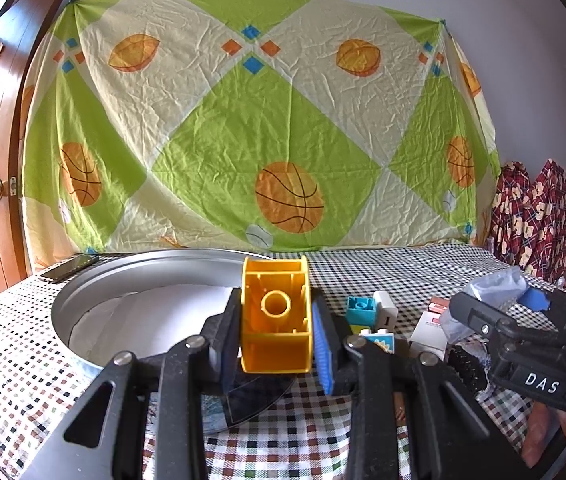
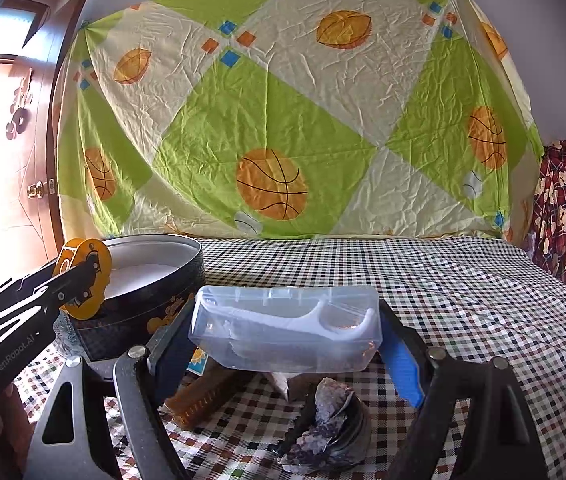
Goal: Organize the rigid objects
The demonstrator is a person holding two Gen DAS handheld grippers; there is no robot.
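My left gripper (image 1: 277,320) is shut on a yellow plastic toy block (image 1: 275,344), hollow side toward the camera, held at the near right rim of a round metal tin (image 1: 95,280). In the right wrist view the same yellow block (image 2: 79,252) hangs in the left gripper (image 2: 83,280) over the tin (image 2: 187,245). My right gripper (image 2: 287,332) is shut on a clear plastic box of floss picks (image 2: 283,344), held above the checked tablecloth. From the left wrist view that right gripper (image 1: 499,300) and the clear box (image 1: 491,284) sit to the right.
Small toy blocks (image 1: 363,310) and white cards (image 1: 429,332) lie between the grippers. A brown comb (image 2: 199,400) and a dark crumpled object (image 2: 327,420) lie under the clear box. A phone (image 1: 69,268) rests behind the tin. A hung sheet backs the table; a door stands left.
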